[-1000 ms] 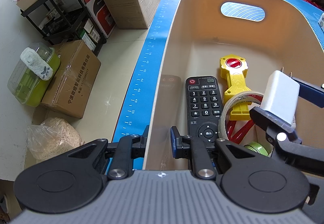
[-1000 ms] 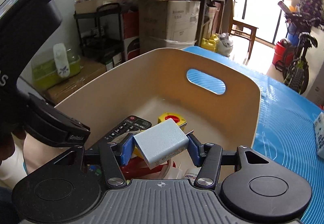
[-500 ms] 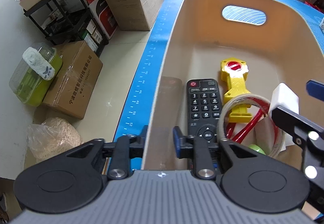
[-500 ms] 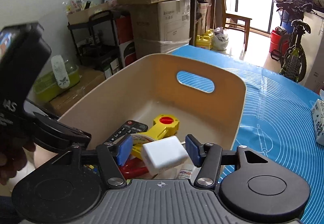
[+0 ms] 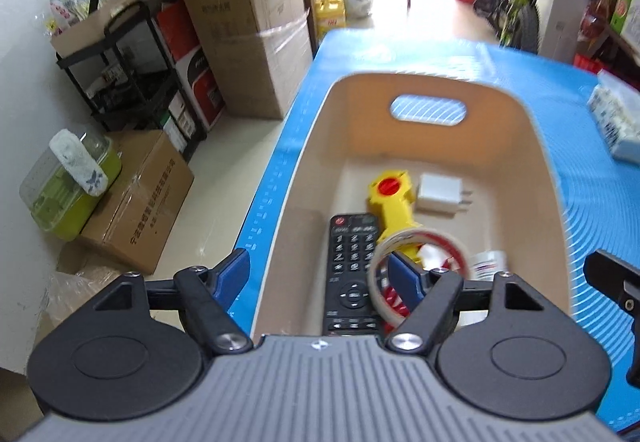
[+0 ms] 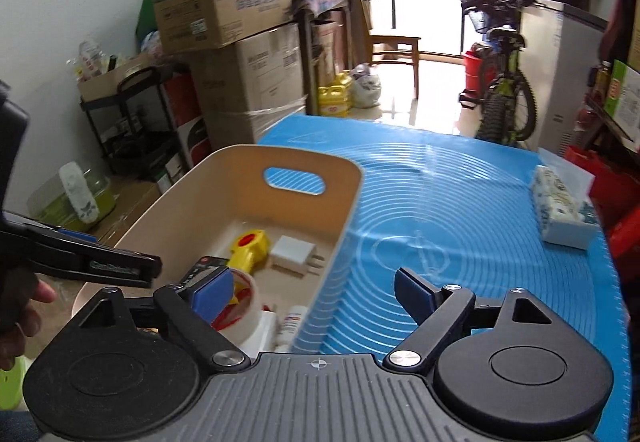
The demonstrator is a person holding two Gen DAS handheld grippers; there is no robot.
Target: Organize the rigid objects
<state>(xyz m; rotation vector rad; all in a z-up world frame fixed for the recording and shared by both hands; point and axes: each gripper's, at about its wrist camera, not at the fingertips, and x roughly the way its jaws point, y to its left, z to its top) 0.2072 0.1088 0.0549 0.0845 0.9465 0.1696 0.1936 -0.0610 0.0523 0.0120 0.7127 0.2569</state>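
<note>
In the bin (image 5: 532, 146) — charger (image 5: 438, 193) right of toy (image 5: 394, 202), remote (image 5: 352, 266) nearer, left of tape (image 5: 416, 254).

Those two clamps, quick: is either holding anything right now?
Left gripper: open, holding nothing.
Right gripper: open, holding nothing; white plastic charger lies in the beige bin.

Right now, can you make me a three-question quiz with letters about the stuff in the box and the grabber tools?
1. Where does the white charger lie?
A. in the beige bin
B. on the blue mat
C. in the right tool

2. What colour is the remote?
A. yellow
B. black
C. white

3. How is the right tool?
A. shut on the charger
B. shut on tape
C. open

Answers: 1 A, it rests on the bin floor beside the yellow toy. 2 B, black body. 3 C, its blue pads stand wide apart, holding nothing.
</note>
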